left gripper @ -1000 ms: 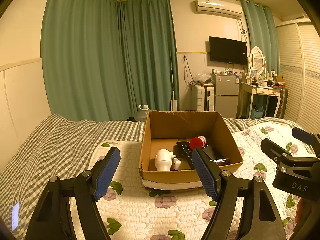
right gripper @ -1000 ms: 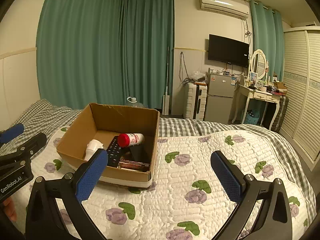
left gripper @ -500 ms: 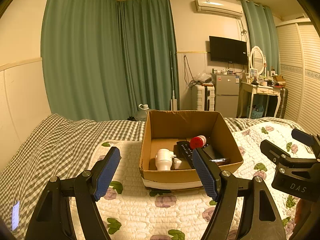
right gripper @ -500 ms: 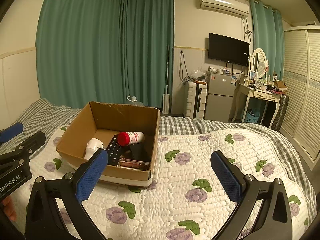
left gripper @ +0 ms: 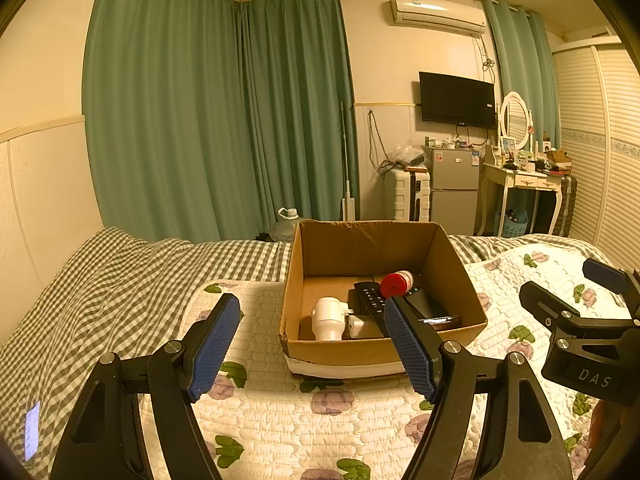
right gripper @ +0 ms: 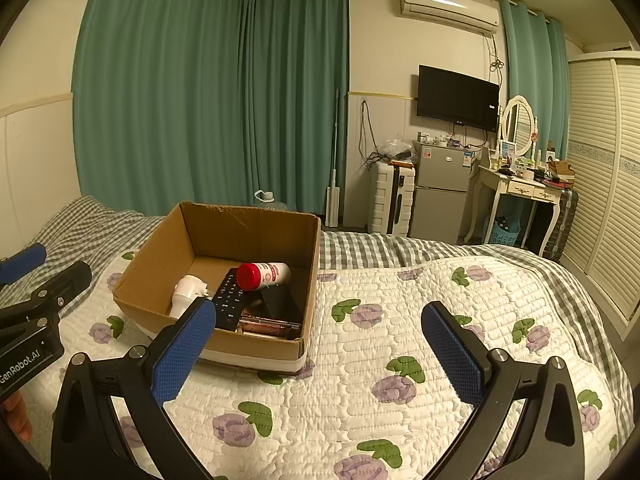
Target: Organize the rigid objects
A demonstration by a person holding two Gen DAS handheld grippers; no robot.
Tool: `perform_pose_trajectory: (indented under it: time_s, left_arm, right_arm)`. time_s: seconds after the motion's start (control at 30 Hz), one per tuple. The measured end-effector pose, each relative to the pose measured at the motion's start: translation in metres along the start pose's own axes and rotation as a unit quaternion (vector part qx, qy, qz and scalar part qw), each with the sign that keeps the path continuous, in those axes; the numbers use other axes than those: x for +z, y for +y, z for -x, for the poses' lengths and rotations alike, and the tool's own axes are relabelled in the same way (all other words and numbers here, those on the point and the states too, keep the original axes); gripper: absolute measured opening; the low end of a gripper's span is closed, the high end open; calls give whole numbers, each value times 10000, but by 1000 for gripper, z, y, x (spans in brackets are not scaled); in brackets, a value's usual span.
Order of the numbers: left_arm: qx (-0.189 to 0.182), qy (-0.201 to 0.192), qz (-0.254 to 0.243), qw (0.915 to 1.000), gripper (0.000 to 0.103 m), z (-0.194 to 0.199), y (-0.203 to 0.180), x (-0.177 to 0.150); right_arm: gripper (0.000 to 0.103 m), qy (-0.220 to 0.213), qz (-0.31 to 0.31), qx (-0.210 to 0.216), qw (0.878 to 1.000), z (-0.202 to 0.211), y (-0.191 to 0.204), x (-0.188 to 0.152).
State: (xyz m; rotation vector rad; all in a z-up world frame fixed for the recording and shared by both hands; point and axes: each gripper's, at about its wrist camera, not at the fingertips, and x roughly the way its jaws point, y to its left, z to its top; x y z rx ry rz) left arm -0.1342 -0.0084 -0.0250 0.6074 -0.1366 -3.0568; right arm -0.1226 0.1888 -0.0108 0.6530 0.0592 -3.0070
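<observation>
Both claws, left [left gripper: 312, 344] and right [right gripper: 320, 352], spread wide, holding nothing, above the bed [right gripper: 400, 320]. Box [left gripper: 380, 354] on quilt holds remote [right gripper: 231, 300], red-capped bottle [right gripper: 264, 275], white plug-like piece [left gripper: 329, 318], flat items. Fits packed or awaiting unpacking. Any pick: straddle one item, clear of box walls.

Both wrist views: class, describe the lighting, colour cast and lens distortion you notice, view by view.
Left wrist view: warm yellow cast; the air conditioner glares bright; curtains and walls bow outward, corners black. Right wrist view: cooler cast; the wardrobe curves at the edge; the box throws a soft shadow on the quilt; nothing looks blurred.
</observation>
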Motion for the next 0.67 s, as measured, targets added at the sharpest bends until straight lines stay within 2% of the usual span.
perform_pose_trajectory:
  time_s: [0.67]
  left_arm:
    - [2,20,-2,10000,77,1,0,-2]
  right_arm:
    - [103,77,-7,-11,10000,-1,-1,-2]
